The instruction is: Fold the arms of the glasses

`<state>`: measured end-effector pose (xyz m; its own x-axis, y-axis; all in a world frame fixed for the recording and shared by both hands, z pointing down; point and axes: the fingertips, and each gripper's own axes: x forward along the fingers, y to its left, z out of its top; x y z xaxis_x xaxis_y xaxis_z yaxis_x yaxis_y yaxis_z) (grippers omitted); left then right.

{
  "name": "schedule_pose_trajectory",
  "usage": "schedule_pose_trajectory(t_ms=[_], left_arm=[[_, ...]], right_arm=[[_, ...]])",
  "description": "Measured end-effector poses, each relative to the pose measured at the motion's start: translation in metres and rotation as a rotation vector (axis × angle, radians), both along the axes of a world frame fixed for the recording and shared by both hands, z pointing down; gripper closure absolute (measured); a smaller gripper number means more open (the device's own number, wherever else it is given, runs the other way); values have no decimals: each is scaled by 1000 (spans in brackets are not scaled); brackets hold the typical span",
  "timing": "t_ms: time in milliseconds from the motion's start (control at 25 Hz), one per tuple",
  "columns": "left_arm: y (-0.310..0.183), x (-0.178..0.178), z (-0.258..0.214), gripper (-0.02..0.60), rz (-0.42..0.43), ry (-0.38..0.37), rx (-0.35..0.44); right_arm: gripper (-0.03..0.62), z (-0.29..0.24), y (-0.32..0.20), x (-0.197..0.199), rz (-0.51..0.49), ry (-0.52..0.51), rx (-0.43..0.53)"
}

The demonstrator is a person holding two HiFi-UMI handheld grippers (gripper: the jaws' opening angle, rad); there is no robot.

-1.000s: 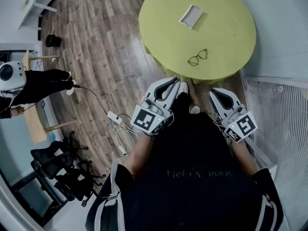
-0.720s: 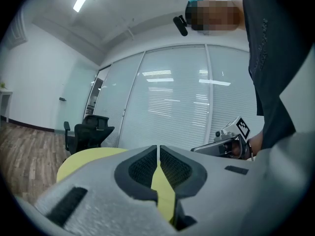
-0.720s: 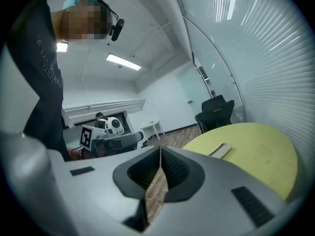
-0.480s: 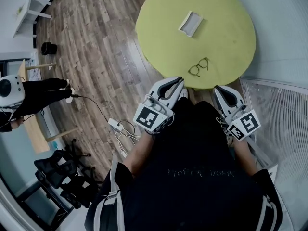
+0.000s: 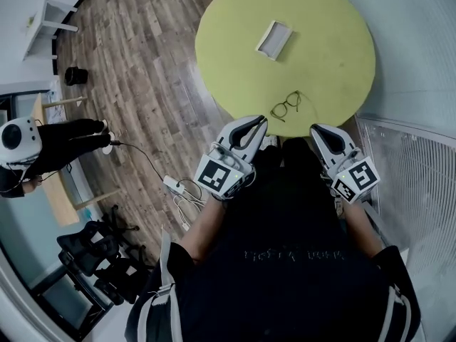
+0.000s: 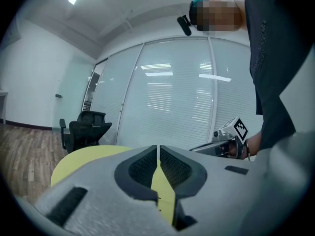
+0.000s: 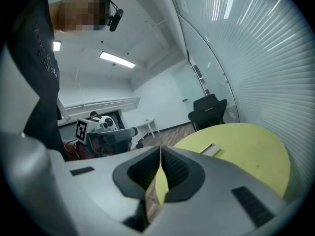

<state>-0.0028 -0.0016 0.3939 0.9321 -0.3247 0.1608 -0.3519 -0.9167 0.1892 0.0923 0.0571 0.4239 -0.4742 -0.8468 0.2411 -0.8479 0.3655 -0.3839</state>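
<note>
Dark-framed glasses lie with arms spread near the front edge of the round yellow-green table. My left gripper hangs just short of that edge, left of the glasses, jaws shut and empty. My right gripper is level with it, right of the glasses, also shut and empty. Both stay off the table. In the left gripper view the jaws meet over the table, and the right gripper shows beyond. The right gripper view has shut jaws; the glasses are hidden in both gripper views.
A small white open box sits mid-table, also seen as the box. Wooden floor lies to the left with a power strip and cables. Black office chairs stand lower left; a second person is at left. Blinds run along the right.
The table and glasses have drawn closer to me and shifted slightly left in the head view. Both grippers stay shut and have edged nearer the table's front edge.
</note>
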Motion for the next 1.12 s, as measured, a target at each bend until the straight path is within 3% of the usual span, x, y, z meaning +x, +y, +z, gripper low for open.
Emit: schedule_pose_trajectory(t_ms=[280,560,880,1120], left_arm=[[7,13,11,548,-33,-50,-33],[6,16,23,548,-100,-71,-44],[-4,8,36,548,-116,-94,-37],[-7,8,50,548,-94,-100,-59]], right_arm=[[563,9,-5,6,-69,10,-5],[560,43,-8,-3,-322,302,16],[560,94,-26,-11,-458,512,-33],[560,114,-31,-11,-482,552,-81]])
